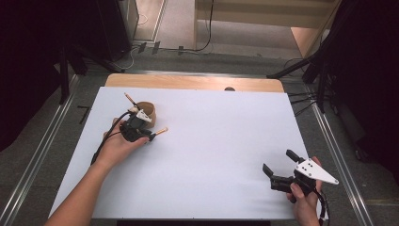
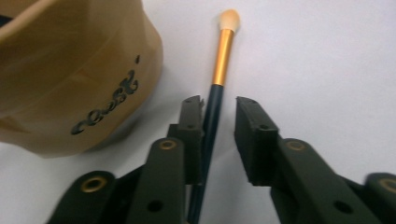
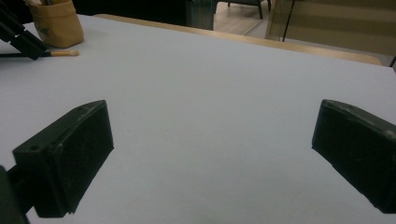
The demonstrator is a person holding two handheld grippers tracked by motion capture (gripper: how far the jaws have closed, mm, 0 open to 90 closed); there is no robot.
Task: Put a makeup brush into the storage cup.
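Note:
A dark-handled makeup brush with a gold ferrule and pale tip lies on the white table sheet, beside a tan fabric pouch. My left gripper straddles the brush handle. Its left pad rests against the handle and a gap shows at the right pad, so it is open. In the high view the left gripper sits just in front of the pouch, the brush pointing right. Another brush stands in the pouch. My right gripper is open and holds nothing near the front right.
The table's wooden far edge shows beyond the sheet. Metal rails run along both sides, with dark stand legs behind. In the right gripper view the pouch and brush tip lie far left.

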